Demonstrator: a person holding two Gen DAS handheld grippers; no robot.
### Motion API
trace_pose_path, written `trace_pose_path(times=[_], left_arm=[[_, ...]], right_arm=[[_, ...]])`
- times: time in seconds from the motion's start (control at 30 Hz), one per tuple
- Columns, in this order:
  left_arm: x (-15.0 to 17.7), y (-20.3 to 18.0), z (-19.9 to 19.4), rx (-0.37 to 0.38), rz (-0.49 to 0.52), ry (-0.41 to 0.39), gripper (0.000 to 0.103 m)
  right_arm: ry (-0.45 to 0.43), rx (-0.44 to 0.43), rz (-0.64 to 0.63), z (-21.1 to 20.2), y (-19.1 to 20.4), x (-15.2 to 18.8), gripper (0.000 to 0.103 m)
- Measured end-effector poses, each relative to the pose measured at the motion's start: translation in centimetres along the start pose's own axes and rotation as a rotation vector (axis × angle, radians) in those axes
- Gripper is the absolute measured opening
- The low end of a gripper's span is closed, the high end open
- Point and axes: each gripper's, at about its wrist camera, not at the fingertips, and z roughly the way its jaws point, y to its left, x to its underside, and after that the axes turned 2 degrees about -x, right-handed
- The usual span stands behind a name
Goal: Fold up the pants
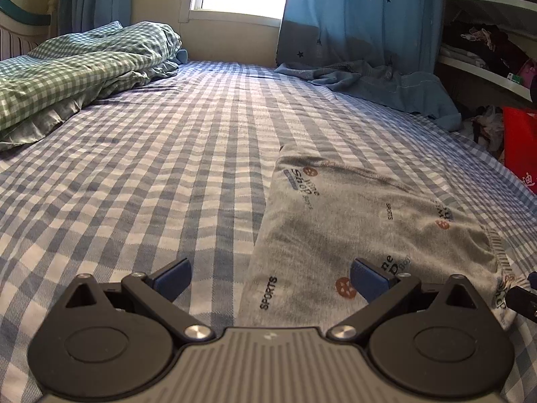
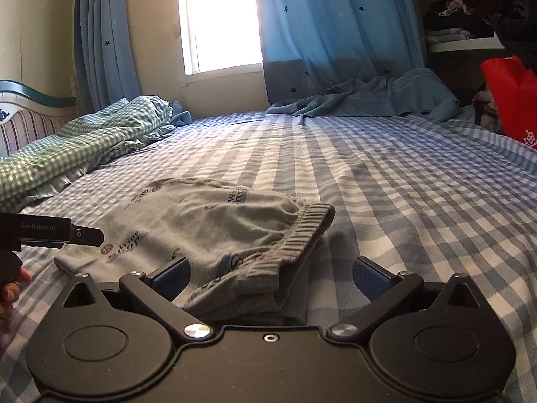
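Grey printed pants point(image 1: 362, 231) lie folded into a compact bundle on the blue checked bed sheet point(image 1: 151, 168). In the right wrist view the pants point(image 2: 201, 225) show their ribbed waistband point(image 2: 308, 225) on the right side. My left gripper point(image 1: 270, 277) is open, low over the bundle's near left edge, with nothing between its fingers. My right gripper point(image 2: 270, 277) is open too, straddling the near right corner of the pants without gripping it. The left gripper's body point(image 2: 50, 231) appears at the left edge of the right wrist view, with a hand point(image 2: 10, 288) below it.
A green checked duvet point(image 1: 74, 70) is bunched at the far left of the bed. A blue garment point(image 1: 379, 84) lies crumpled at the far right below star-print curtains point(image 1: 352, 13). Shelves point(image 1: 486, 57) with clothes and a red bag point(image 1: 520, 147) stand to the right.
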Motion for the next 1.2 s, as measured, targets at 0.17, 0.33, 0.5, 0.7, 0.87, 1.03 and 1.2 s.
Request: trace_pose_path(times=[0.17, 0.33, 0.5, 0.7, 0.87, 1.03, 1.2], left_arm=[[-1.5, 0.4, 1.5, 0.051, 0.003, 0.018, 0.103], [-1.4, 0.2, 3.1, 0.058, 0.053, 0.065, 0.103], [-0.1, 0.0, 2.9, 0.097, 0.102, 0.032, 0.103], [0.3, 1.3, 1.9, 0.276, 0.041, 0.006, 0.103], [-0.3, 1.5, 2.1, 0.157, -0.004, 0.081, 0.088], [-0.7, 0.9, 1.6, 0.095, -0.009, 0.111, 0.075], [-0.9, 0.8, 1.2, 0.080, -0.051, 0.126, 0.056]], right_arm=[[0.064, -0.113, 0.105, 3.4, -3.2, -2.9, 0.102], [0.171, -0.239, 0.182, 8.4, -6.0, -3.9, 0.103], [0.151, -0.371, 0.303, 10.0, -8.1, -4.2, 0.103], [0.098, -0.475, 0.390, 8.8, -9.3, -3.5, 0.100], [0.084, -0.398, 0.421, 8.3, -9.9, -3.1, 0.073], [0.088, -0.322, 0.477, 8.4, -10.7, -2.5, 0.039], [0.095, -0.295, 0.444, 8.4, -10.1, -2.6, 0.037]])
